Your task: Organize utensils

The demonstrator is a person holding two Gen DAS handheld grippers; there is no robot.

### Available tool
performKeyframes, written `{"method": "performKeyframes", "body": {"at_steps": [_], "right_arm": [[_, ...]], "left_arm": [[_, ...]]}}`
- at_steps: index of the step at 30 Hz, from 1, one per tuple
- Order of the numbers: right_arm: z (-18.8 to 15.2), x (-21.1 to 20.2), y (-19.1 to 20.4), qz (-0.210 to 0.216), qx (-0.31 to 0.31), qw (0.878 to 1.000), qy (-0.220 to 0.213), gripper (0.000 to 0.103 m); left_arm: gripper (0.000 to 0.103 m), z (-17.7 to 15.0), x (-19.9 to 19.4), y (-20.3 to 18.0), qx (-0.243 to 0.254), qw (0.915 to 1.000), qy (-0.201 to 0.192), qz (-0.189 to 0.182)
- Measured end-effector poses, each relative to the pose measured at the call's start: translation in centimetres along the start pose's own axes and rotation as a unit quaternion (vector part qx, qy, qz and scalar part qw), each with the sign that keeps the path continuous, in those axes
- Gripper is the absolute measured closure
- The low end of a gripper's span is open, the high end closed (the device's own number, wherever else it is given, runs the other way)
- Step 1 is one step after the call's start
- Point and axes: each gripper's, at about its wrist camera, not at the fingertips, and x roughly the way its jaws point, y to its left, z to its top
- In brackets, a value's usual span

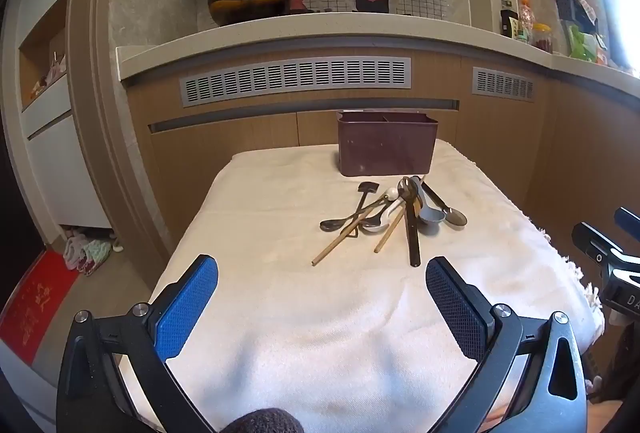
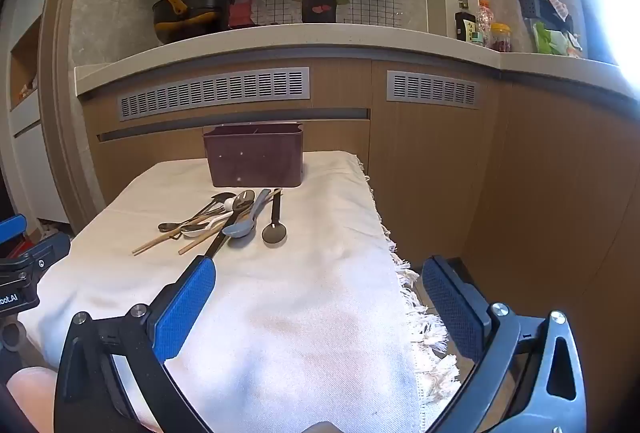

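A: Utensils (image 1: 394,215): one loose, overlapping pile on the cream woven cloth with fringed edge (image 1: 320,313), just in front of the maroon rectangular plastic caddy with inner dividers (image 1: 385,149). Status?

B: Not begun, by my reading. No handle shows above the caddy's rim in either view, though its floor is hidden. Everything visible lies on the cloth.

A: Count, item by item.

B: Two pale wooden chopsticks (image 2: 160,242). One grey-blue plastic spoon (image 2: 240,227). One white ceramic soup spoon (image 2: 200,229). One black round-bowled spoon (image 2: 274,231), lying slightly apart at the right of the pile. One long black-handled utensil (image 1: 412,233), its head buried in the heap. One small dark spatula with a flat square blade (image 1: 366,193). Two or three dark metal spoons besides; the overlap prevents a firm total.

A: Tools?

B: Left gripper (image 1: 322,283): blue-padded fingers spread wide, holding nothing, short of the pile. Right gripper (image 2: 318,283): likewise spread and bare, its left finger close to the black handle's near end.

A: Remaining?

B: All of it, apparently: each piece lifted and stood in a compartment.
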Motion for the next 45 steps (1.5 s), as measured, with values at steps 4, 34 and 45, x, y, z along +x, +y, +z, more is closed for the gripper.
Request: {"method": "performKeyframes", "body": {"at_steps": [4, 34, 45], "right_arm": [[0.07, -0.05, -0.02, 0.002, 0.004, 1.0, 0.003, 0.0], [0.02, -0.1, 0.31, 0.012, -0.006, 1.0, -0.001, 0.0], [0.01, 0.03, 0.25, 0.015, -0.003, 1.0, 0.003, 0.0]], "left_arm": [[0.0, 0.0, 0.02, 0.01, -0.002, 1.0, 0.003, -0.001], [0.0, -0.31, 0.58, 0.1, -0.004, 0.9999, 0.013, -0.002], [0.0, -0.64, 0.7, -0.12, -0.002, 0.9999, 0.016, -0.003]]}}
